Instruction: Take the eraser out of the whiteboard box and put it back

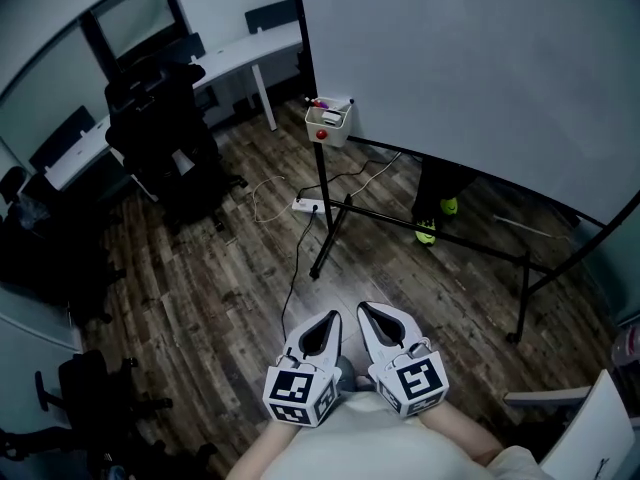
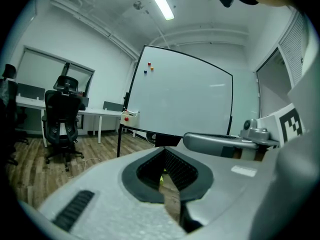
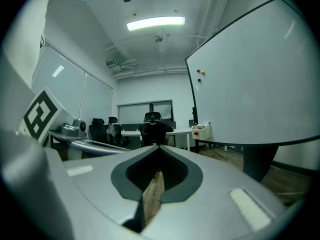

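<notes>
The whiteboard box (image 1: 328, 121) is a small white bin with a red dot on its front, hung at the left end of the whiteboard (image 1: 470, 58). It holds a few small items; I cannot make out the eraser among them. The box also shows far off in the left gripper view (image 2: 129, 117) and the right gripper view (image 3: 201, 130). My left gripper (image 1: 335, 316) and right gripper (image 1: 362, 309) are held side by side close to my body, well short of the board. Both are shut and empty, as their own views show (image 2: 164, 149) (image 3: 158, 148).
The board's black stand (image 1: 330, 228) spreads its legs over the wooden floor, with a power strip and cable (image 1: 306, 205) beside it. A person's shoes (image 1: 428, 230) show behind the board. Black office chairs (image 1: 160, 138) and a white desk (image 1: 230, 58) stand at the left.
</notes>
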Demonstrator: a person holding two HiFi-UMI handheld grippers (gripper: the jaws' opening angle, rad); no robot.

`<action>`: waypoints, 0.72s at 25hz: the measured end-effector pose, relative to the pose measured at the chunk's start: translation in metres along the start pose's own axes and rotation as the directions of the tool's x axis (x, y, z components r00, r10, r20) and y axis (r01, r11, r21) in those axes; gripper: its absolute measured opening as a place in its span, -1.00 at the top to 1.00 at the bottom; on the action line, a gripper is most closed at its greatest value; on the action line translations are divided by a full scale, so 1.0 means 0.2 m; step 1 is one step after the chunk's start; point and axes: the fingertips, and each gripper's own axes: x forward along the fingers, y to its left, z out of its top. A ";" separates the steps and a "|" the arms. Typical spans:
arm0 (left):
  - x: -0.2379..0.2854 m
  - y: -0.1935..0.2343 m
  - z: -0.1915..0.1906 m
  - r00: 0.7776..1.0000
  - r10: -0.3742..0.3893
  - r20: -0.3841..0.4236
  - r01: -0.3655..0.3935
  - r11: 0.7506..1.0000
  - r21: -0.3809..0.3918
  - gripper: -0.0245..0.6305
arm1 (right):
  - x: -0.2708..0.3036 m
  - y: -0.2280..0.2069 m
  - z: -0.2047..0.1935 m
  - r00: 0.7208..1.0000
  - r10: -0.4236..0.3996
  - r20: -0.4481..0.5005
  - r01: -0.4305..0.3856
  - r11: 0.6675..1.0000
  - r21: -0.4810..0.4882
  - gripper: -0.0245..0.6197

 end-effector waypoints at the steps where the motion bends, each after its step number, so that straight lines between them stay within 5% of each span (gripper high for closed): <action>1: 0.00 0.01 0.00 1.000 0.005 -0.003 -0.005 1.000 -0.002 0.92 | 0.00 0.00 0.00 1.000 0.000 -0.001 0.000 1.000 -0.002 0.91; 18: 0.20 0.14 0.08 1.000 -0.014 -0.012 0.014 1.000 -0.002 0.92 | 0.19 -0.11 0.02 1.000 -0.014 -0.009 0.014 1.000 0.001 0.91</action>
